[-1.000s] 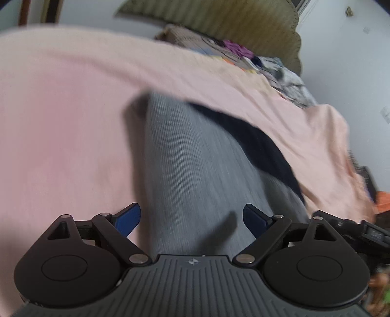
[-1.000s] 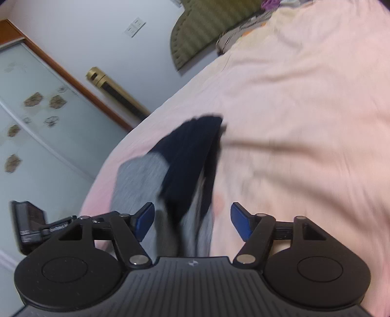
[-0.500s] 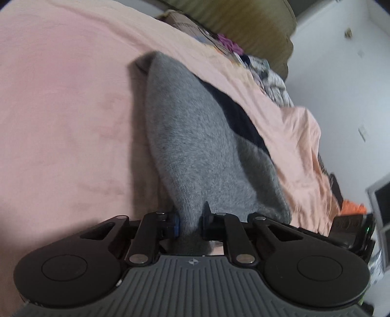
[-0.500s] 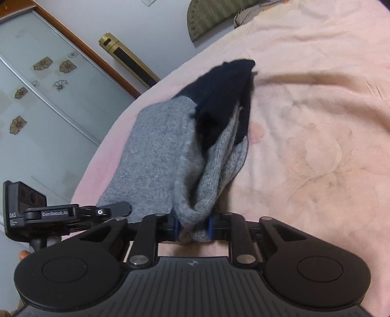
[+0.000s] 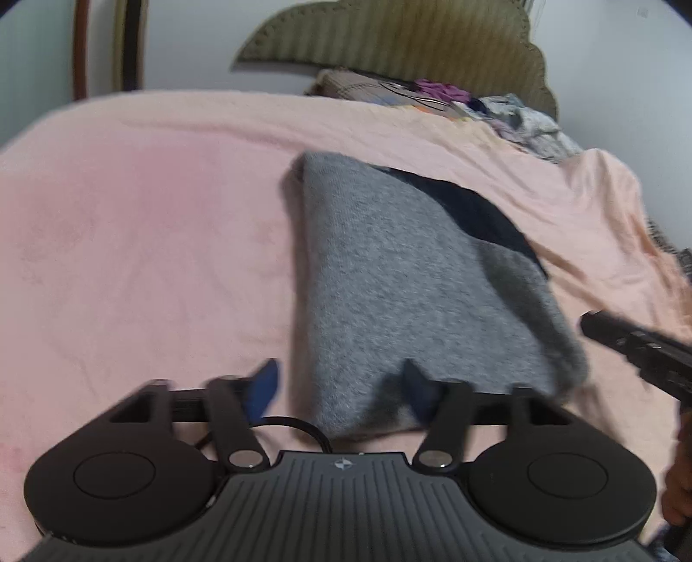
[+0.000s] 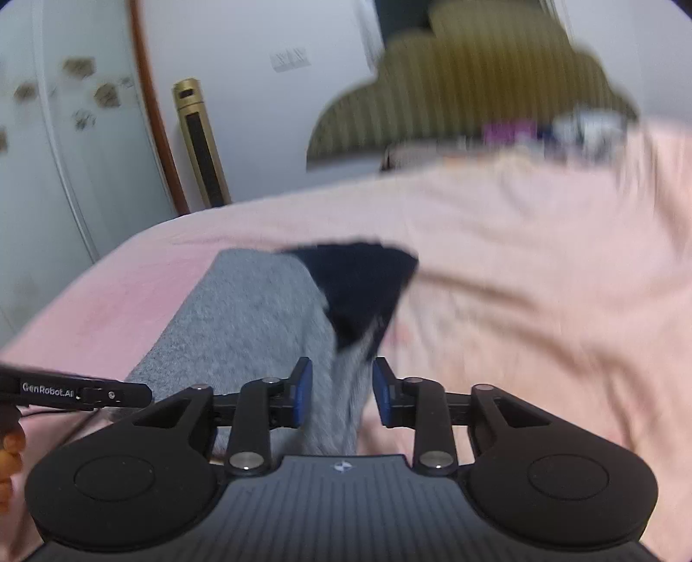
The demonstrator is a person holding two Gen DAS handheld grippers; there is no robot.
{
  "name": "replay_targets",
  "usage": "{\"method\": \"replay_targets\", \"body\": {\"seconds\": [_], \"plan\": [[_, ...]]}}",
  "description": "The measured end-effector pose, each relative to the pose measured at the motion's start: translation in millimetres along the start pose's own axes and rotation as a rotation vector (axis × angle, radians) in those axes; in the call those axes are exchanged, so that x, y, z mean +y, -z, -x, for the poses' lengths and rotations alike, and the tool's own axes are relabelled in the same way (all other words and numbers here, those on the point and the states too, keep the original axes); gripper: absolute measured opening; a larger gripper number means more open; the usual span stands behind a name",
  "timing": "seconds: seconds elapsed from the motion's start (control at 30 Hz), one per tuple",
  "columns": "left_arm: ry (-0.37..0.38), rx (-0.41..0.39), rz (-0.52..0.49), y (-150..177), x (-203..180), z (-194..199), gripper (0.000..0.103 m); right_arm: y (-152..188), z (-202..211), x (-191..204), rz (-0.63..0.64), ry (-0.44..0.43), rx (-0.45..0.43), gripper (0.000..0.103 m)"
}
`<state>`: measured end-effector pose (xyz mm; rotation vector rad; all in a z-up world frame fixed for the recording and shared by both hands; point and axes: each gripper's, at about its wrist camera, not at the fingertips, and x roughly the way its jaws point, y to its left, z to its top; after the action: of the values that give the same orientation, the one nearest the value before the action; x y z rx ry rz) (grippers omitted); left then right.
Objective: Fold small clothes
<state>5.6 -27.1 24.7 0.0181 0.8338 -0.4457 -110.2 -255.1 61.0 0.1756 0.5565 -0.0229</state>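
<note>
A grey knitted garment [image 5: 411, 302] with a navy part [image 5: 475, 216] lies folded on the pink bed sheet [image 5: 151, 237]. My left gripper [image 5: 341, 389] hangs over its near edge, and its jaws are opening. The fabric lies between the blue pads, which do not press on it. In the right wrist view the same garment [image 6: 251, 320] shows its navy end [image 6: 359, 285]. My right gripper [image 6: 341, 391] stands narrowly parted and is opening, with a grey fold between its pads and free of them. Each gripper shows at the edge of the other's view.
An olive padded headboard [image 5: 411, 39] stands at the bed's far end, with a heap of mixed clothes [image 5: 497, 112] below it. A gold tower appliance [image 6: 201, 142] and a sliding wardrobe door [image 6: 56, 151] stand beyond the bed's left side. A hand [image 6: 8, 454] holds the left gripper.
Half a second ago both grippers were shut on the garment's near edge. Both have let go and parted, and the garment has settled flatter on the sheet.
</note>
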Motion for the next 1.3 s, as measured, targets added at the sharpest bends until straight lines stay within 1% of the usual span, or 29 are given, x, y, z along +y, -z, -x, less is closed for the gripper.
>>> {"method": "replay_targets", "body": {"seconds": [0.07, 0.13, 0.2, 0.27, 0.3, 0.37, 0.43, 0.63, 0.8, 0.87, 0.9, 0.93, 0.97, 1.03, 1.07, 1.1, 1.13, 1.17, 1.23, 1.3], "plan": [[-0.053, -0.019, -0.022, 3, -5, 0, 0.072, 3, -1, 15, 0.046, -0.035, -0.014, 0.031], [-0.08, -0.019, -0.036, 7, -7, -1, 0.073, 8, -9, 27, 0.072, -0.069, 0.004, 0.031], [-0.1, -0.015, -0.038, 9, -9, -2, 0.073, 14, -25, 33, 0.073, -0.043, 0.057, 0.031], [-0.106, -0.016, -0.038, 12, -9, -1, 0.076, 19, -42, 29, 0.057, 0.021, 0.111, 0.031], [-0.109, -0.017, -0.039, 13, -9, 0, 0.076, 23, -45, 26, 0.042, 0.035, 0.115, 0.031], [-0.12, -0.026, -0.05, 15, -10, 3, 0.077, 23, -43, 22, 0.005, 0.018, 0.107, 0.031], [-0.13, -0.031, -0.057, 16, -11, 5, 0.079, 23, -41, 23, 0.012, 0.018, 0.106, 0.031], [-0.12, -0.028, -0.047, 19, -10, 10, 0.081, 28, -41, 29, 0.026, 0.045, 0.105, 0.031], [-0.14, -0.039, -0.05, 21, -7, 24, 0.084, 28, -42, 33, 0.025, 0.063, 0.105, 0.033], [-0.166, -0.039, -0.053, 22, -3, 31, 0.086, 28, -41, 35, 0.027, 0.059, 0.104, 0.044], [-0.186, -0.041, -0.054, 22, 1, 36, 0.087, 29, -40, 37, 0.028, 0.054, 0.104, 0.048], [-0.212, -0.046, -0.055, 23, 6, 42, 0.091, 29, -39, 39, 0.032, 0.051, 0.102, 0.057], [-0.253, -0.057, -0.054, 22, 12, 50, 0.097, 30, -37, 41, 0.037, 0.05, 0.099, 0.063], [-0.363, -0.099, -0.035, 20, 26, 65, 0.101, 32, -31, 45, 0.046, 0.058, 0.079, 0.066], [-0.405, -0.131, -0.02, 19, 34, 74, 0.103, 33, -28, 47, 0.051, 0.062, 0.071, 0.069], [-0.422, -0.152, -0.007, 18, 39, 81, 0.103, 33, -26, 49, 0.053, 0.064, 0.068, 0.071], [-0.417, -0.161, 0.007, 17, 42, 85, 0.103, 34, -25, 51, 0.051, 0.066, 0.067, 0.073], [-0.39, -0.155, 0.017, 16, 43, 86, 0.103, 35, -24, 52, 0.048, 0.07, 0.066, 0.074], [-0.303, -0.123, 0.014, 19, 36, 84, 0.103, 36, -22, 56, 0.051, 0.079, 0.068, 0.075], [-0.248, -0.094, -0.009, 26, 21, 75, 0.103, 37, -19, 61, 0.062, 0.09, 0.067, 0.077]]}}
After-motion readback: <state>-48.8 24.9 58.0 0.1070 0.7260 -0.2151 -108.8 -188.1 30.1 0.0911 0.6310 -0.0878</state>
